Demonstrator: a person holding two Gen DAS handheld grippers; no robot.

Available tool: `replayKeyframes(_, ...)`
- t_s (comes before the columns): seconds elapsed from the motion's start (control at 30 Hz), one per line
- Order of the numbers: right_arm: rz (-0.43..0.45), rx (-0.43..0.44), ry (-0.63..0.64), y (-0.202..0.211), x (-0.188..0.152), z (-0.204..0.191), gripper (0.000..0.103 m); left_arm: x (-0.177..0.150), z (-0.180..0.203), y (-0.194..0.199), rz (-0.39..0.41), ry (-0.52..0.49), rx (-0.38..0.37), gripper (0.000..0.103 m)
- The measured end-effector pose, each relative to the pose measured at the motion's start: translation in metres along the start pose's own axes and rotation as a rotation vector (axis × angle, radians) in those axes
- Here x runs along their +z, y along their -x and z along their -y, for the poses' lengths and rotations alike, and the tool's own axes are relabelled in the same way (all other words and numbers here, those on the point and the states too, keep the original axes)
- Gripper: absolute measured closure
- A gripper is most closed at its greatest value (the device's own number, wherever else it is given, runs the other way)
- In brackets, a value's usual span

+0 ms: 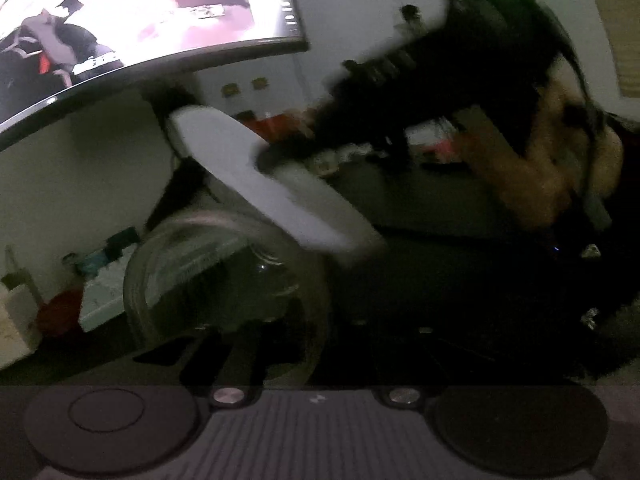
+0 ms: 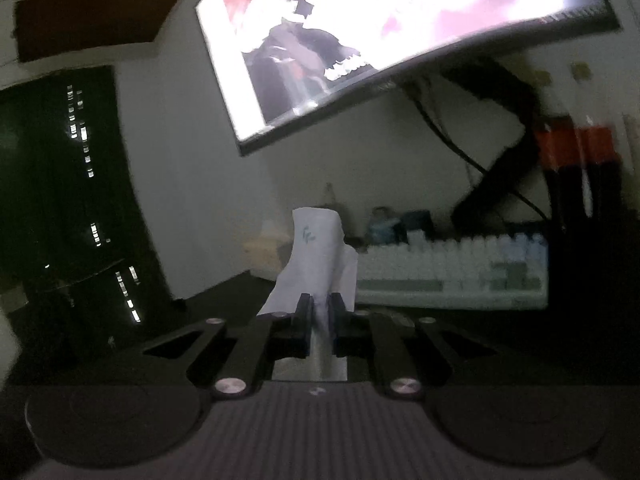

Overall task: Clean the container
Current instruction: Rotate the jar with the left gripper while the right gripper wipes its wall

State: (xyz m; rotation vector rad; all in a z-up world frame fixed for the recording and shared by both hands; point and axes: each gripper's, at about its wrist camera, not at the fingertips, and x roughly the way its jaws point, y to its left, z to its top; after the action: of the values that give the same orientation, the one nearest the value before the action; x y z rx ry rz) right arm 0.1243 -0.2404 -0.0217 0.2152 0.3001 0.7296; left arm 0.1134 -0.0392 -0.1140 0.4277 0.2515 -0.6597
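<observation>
Dim light from a tilted monitor (image 2: 400,32) is falling on a dark desk (image 2: 224,292) with a keyboard (image 2: 452,276) near its back edge. Both grippers are working above it. The left gripper (image 1: 236,344) is gripping a clear jar (image 1: 224,280), mouth facing up toward the right one. The right gripper (image 2: 320,312) is pinching a white tissue (image 2: 316,252) in narrow jaws, its long axis running down toward the jar's rim. Inside, the jar looks empty, though blur is making that uncertain.
</observation>
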Motion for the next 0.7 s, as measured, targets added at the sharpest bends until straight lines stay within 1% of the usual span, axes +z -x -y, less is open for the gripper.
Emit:
replayKeyframes(0.07, -0.032, 0.012, 0.052, -0.006, 0.001, -0.010, 0.092, -0.002, 0.001, 0.002, 0.008, -0.003, 0.003, 0.090)
replayKeyframes(0.13, -0.058, 0.005, 0.097, -0.014, -0.004, -0.018, 0.092, -0.004, -0.005, 0.003, 0.008, 0.028, -0.020, 0.088)
replayKeyframes(0.17, -0.053, -0.007, 0.112, -0.016, -0.008, -0.020, 0.092, -0.005, -0.008, 0.004, 0.010, 0.043, -0.031, 0.088)
replayKeyframes(0.23, -0.036, -0.044, 0.131, -0.017, -0.010, -0.019, 0.092, -0.008, -0.012, 0.007, 0.021, 0.068, -0.045, 0.084)
replayKeyframes(0.37, -0.028, -0.183, 0.143, -0.026, -0.009, -0.007, 0.092, -0.009, -0.023, 0.009, 0.017, 0.163, -0.079, 0.077)
replayKeyframes(0.4, -0.028, -0.204, 0.140, -0.028, -0.009, -0.006, 0.091, -0.009, -0.026, 0.009, 0.014, 0.177, -0.093, 0.074)
replayKeyframes(0.43, -0.028, -0.204, 0.134, -0.029, -0.009, -0.006, 0.091, -0.008, -0.028, 0.009, 0.012, 0.191, -0.107, 0.068)
replayKeyframes(0.47, -0.026, -0.188, 0.135, -0.030, -0.010, -0.009, 0.090, -0.009, -0.028, 0.010, 0.014, 0.196, -0.123, 0.067)
replayKeyframes(0.57, -0.010, -0.095, 0.181, -0.027, -0.017, -0.026, 0.090, -0.009, -0.029, 0.009, 0.011, 0.195, -0.120, 0.067)
replayKeyframes(0.67, -0.006, -0.054, 0.189, -0.023, -0.019, -0.030, 0.090, -0.009, -0.029, 0.009, 0.002, 0.202, -0.124, 0.067)
replayKeyframes(0.7, -0.007, -0.045, 0.187, -0.022, -0.019, -0.028, 0.090, -0.009, -0.029, 0.010, 0.002, 0.205, -0.127, 0.064)
